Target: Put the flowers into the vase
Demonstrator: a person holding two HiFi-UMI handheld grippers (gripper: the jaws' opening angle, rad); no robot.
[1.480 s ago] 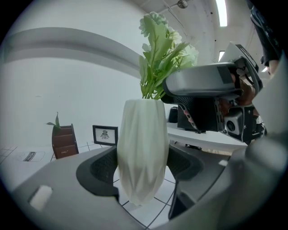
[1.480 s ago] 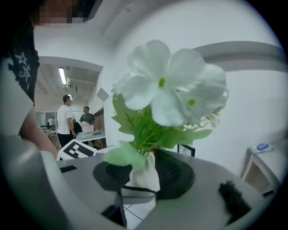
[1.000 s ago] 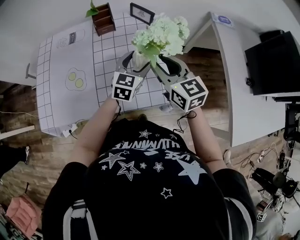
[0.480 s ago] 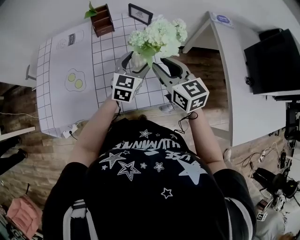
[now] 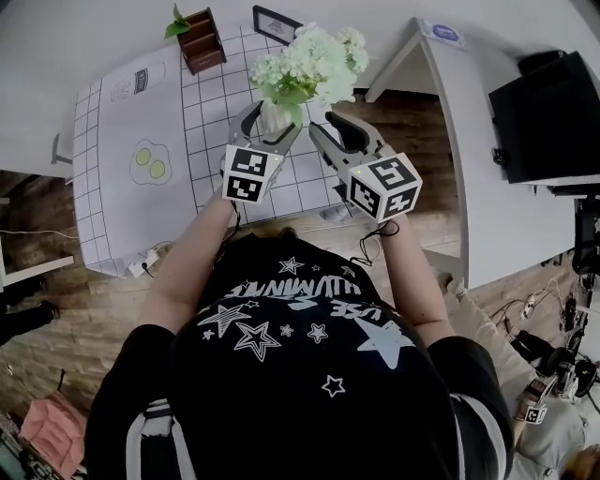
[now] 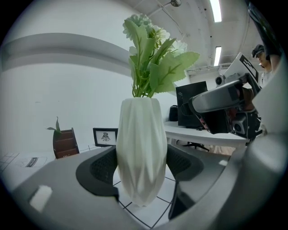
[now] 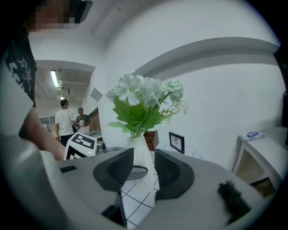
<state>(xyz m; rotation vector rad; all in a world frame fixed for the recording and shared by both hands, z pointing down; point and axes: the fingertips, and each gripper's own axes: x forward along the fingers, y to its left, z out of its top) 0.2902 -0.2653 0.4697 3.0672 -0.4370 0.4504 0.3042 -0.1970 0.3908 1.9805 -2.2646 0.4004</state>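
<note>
One steady grip matters: left gripper (image 5: 269, 127) clamps the vase (image 6: 139, 143), upper centre; open right gripper (image 7: 144, 168) should clear the flowers (image 5: 309, 61).

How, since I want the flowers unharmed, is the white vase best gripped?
Grip the vase at its wide middle, coming level from the side, as the left gripper does. It stands upright, and the flowers fill its mouth, so an approach from above would likely crush them.

Vase (image 5: 274, 120) w/ flowers (image 5: 309, 66) blocks centre; wood holder (image 5: 206, 39), pic frame (image 5: 279, 23) behind; tablecloth (image 5: 127, 117) open to left.
</note>
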